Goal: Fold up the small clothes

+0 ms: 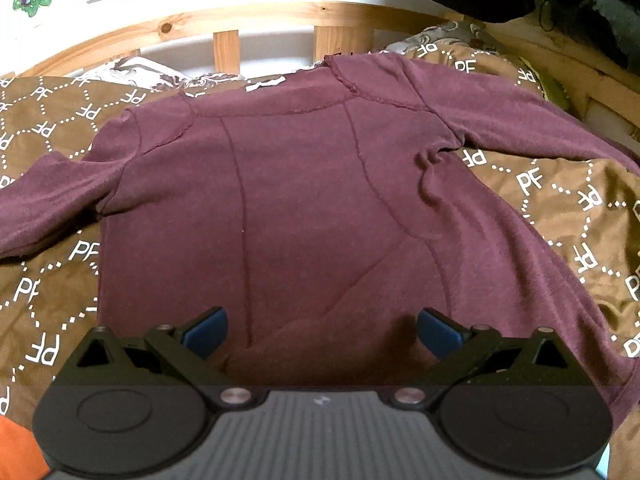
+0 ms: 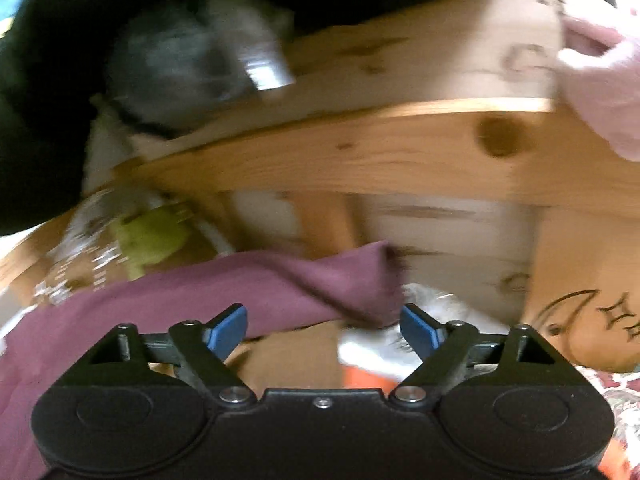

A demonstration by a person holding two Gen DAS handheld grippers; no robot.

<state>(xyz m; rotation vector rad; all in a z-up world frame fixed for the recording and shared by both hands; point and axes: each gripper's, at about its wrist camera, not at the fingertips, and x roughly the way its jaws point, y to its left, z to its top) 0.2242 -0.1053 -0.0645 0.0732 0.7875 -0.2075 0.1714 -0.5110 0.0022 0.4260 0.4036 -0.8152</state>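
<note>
Maroon long-sleeved top [image 1: 304, 200] spread flat, collar at the far end, on a brown quilt printed with white letters [image 1: 52, 128], sleeves running out to left and right; pale wooden bed rail [image 1: 240, 20] beyond the collar. Left gripper [image 1: 322, 330] angled downward over the near hem, jaws wide apart, blue pads [image 1: 208, 330] clear of the cloth, nothing between them. Right gripper [image 2: 323, 328] tilted more shallowly, aimed at the end of the right sleeve [image 2: 352, 280], which lies crumpled just ahead of the fingertips; jaws apart and empty, blue pads [image 2: 228, 328] not touching the fabric. Right view blurred; knotty wooden frame [image 2: 360, 152] across the far side, dark bundle [image 2: 60, 80] at far left, pink cloth [image 2: 600, 80] at far right.
</note>
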